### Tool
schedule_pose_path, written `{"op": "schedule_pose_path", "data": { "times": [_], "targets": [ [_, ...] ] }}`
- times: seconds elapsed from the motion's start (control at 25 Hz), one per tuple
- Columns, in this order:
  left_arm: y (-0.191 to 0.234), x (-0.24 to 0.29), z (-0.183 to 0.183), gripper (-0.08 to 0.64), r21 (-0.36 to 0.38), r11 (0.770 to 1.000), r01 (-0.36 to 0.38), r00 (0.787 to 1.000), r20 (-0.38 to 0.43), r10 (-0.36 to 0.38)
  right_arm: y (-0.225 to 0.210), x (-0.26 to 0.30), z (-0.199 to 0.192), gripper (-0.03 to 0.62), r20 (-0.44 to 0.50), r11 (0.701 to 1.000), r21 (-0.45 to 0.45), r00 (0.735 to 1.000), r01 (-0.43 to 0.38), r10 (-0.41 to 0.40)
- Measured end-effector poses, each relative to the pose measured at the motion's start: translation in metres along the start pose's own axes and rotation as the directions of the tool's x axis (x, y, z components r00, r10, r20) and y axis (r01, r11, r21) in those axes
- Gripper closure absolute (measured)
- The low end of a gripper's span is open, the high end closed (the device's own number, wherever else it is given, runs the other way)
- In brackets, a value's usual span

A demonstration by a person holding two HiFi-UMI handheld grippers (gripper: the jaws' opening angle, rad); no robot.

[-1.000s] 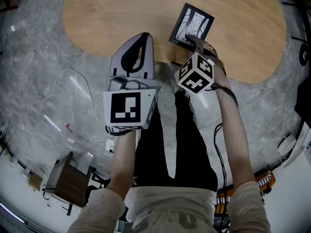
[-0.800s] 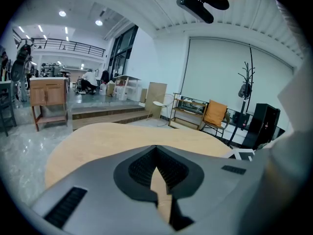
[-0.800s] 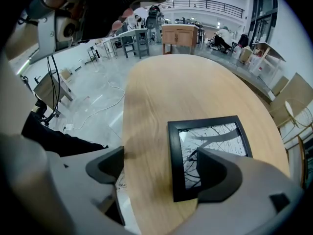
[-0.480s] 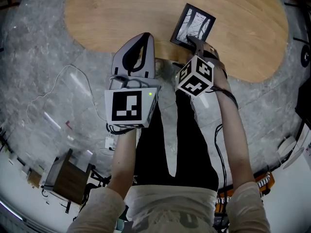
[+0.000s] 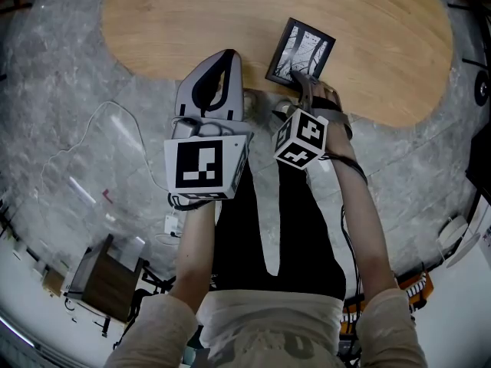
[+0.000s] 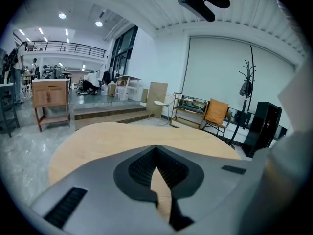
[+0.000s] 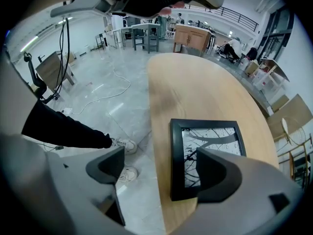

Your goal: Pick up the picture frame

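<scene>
The black picture frame (image 5: 301, 50) with a black-and-white branch print lies flat near the front edge of the oval wooden table (image 5: 192, 21). My right gripper (image 5: 295, 90) hovers open at that edge. In the right gripper view its right jaw hangs over the picture frame (image 7: 215, 136) and its left jaw over the floor beside the table (image 7: 190, 87), so the right gripper (image 7: 160, 155) straddles the frame's near left side without gripping it. My left gripper (image 5: 222, 67) is shut and empty, with its tip over the table edge. In the left gripper view the left gripper (image 6: 156, 151) points across the bare table (image 6: 107, 136).
A white cable (image 5: 92, 136) trails over the grey stone floor to the left. The person's shoes (image 7: 124, 146) stand just below the table edge. A wooden cabinet (image 5: 107, 282) sits behind on the left. Beyond the table stand a chair with an orange cushion (image 6: 216, 112) and a coat stand (image 6: 249, 82).
My right gripper has drawn back a little toward the person and turned slightly. The frame still lies flat on the table. The left gripper has barely moved.
</scene>
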State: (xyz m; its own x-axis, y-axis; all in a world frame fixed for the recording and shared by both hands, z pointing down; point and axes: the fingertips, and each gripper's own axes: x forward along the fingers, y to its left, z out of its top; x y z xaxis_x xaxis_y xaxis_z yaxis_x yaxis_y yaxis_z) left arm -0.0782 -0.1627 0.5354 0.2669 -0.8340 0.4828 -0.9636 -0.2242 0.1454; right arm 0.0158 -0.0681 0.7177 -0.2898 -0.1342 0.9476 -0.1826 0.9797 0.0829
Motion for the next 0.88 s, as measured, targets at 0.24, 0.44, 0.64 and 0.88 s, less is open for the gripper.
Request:
{"op": "schedule_pose_path", "data": {
  "times": [0.24,0.44,0.64,0.88],
  "targets": [
    [0.003,-0.001,-0.003,0.551,0.001,1.000,-0.005,1.000,-0.001,0.005,0.010,0.001,-0.005,0.144,0.005,0.999,0.015,0.999,0.038,-0.038],
    [-0.004,-0.003,-0.005,0.551,0.005,1.000,-0.002,1.000,-0.007,0.002,0.020,-0.002,-0.015,0.144,-0.005,0.998,0.004,0.998,0.069,-0.069],
    [-0.007,-0.004,-0.006,0.551,0.009,1.000,0.007,1.000,-0.007,-0.007,0.028,-0.003,-0.020,0.144,-0.021,0.996,0.003,0.996,0.086,-0.086],
    [-0.009,-0.002,-0.008,0.551,0.007,1.000,0.009,1.000,-0.015,-0.009,0.032,-0.004,-0.024,0.147,-0.027,0.994,-0.004,0.994,0.110,-0.110]
  ]
}}
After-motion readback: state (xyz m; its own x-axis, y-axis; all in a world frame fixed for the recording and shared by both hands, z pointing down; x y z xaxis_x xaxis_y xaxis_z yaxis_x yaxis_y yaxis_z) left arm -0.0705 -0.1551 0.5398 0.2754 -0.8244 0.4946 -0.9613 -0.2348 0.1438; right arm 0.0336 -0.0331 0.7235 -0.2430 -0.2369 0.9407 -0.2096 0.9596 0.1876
